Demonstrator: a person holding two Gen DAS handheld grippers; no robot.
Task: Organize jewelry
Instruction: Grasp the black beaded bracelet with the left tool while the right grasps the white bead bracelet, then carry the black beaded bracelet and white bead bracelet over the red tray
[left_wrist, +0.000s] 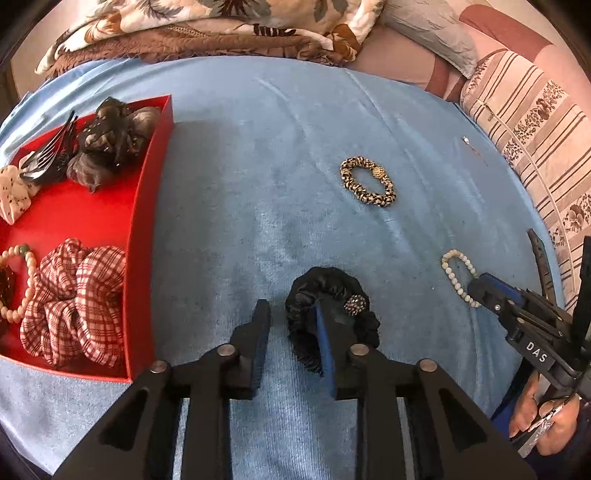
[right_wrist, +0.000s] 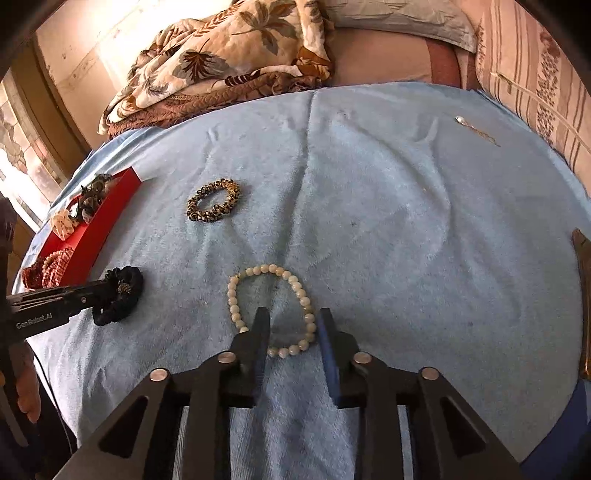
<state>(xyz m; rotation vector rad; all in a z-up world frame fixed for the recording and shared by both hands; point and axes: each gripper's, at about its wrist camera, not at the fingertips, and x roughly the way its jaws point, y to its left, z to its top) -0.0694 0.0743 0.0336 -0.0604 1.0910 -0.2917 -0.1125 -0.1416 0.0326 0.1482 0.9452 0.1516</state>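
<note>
A black scrunchie lies on the blue towel. My left gripper is open, its right finger inside the scrunchie's ring and its left finger outside, straddling the scrunchie's left side. It also shows in the right wrist view. A white bead bracelet lies on the towel. My right gripper is open, both fingers low over the bracelet's near side. A leopard-print scrunchie lies farther back. The red tray at left holds a checked scrunchie, a bead bracelet, hair clips and a hairpiece.
A thin chain with a small stone lies at the towel's far right. A floral quilt and pillows are piled behind and to the right. A brown object sits at the right edge.
</note>
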